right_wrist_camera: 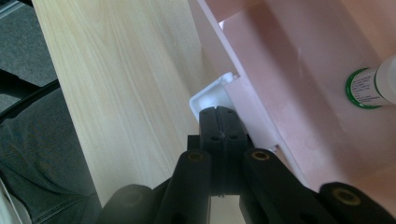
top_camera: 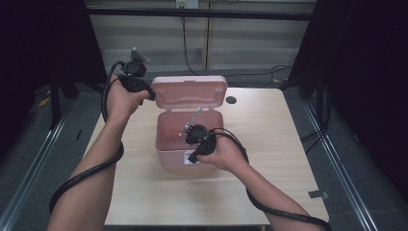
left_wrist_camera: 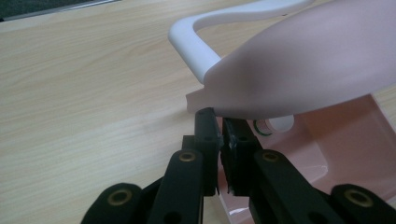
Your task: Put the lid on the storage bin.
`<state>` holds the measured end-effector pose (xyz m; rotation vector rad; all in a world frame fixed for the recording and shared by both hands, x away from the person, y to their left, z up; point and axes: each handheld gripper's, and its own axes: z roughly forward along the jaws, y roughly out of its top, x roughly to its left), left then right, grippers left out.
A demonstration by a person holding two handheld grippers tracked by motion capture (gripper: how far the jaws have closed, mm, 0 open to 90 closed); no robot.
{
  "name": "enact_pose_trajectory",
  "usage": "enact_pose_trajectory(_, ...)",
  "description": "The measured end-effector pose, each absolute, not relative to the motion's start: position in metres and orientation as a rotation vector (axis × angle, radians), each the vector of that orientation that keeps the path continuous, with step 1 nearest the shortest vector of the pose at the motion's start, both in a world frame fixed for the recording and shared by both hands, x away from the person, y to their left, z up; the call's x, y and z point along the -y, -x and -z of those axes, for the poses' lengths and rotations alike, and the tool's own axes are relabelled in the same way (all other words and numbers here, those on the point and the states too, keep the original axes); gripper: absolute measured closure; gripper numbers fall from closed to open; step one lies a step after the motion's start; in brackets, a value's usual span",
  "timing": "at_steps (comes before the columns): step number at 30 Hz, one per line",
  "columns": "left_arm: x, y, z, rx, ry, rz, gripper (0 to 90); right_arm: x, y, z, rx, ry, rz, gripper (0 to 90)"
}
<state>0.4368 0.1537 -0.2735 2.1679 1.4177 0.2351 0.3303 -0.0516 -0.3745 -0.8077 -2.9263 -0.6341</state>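
Note:
A pink box (top_camera: 169,161) stands on the wooden table (top_camera: 269,144) with its lid (top_camera: 190,91) swung up and open. My left gripper (top_camera: 150,94) is at the lid's left edge. In the left gripper view its jaws (left_wrist_camera: 219,116) are shut on the thin rim of the lid (left_wrist_camera: 308,60), below the white carry handle (left_wrist_camera: 196,46). My right gripper (top_camera: 192,160) rests at the box's front wall. Its jaws (right_wrist_camera: 218,112) are shut with nothing between them, tips against the white latch (right_wrist_camera: 210,95). A white bottle with a green band (right_wrist_camera: 369,86) lies inside the box.
A small dark round spot (top_camera: 231,100) sits on the table behind the box, and a grey tab (top_camera: 317,194) lies at the front right corner. Metal rails run along both sides of the table. A trouser leg (right_wrist_camera: 37,163) is below the near table edge.

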Motion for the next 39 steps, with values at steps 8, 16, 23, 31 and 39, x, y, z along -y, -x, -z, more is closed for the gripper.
enact_pose_trajectory(8,-0.159,-0.434,0.280,-1.428,-2.152,-0.211,89.8,0.051,-0.330,0.375,2.921,0.816,0.641,90.0)
enact_pose_trajectory(16,-0.172,-0.440,0.275,-1.461,-2.145,-0.222,90.0,0.052,-0.331,0.375,2.922,0.813,0.638,90.0)
enact_pose_trajectory(23,-0.179,-0.456,0.258,-1.473,-2.107,-0.224,90.0,0.052,-0.332,0.375,2.916,0.808,0.649,90.0)
enact_pose_trajectory(31,-0.173,-0.468,0.234,-1.434,-2.083,-0.233,90.0,0.053,-0.334,0.374,2.897,0.812,0.659,90.0)
enact_pose_trajectory(39,-0.156,-0.472,0.232,-1.394,-2.094,-0.204,90.0,0.053,-0.333,0.374,2.899,0.814,0.660,88.3)
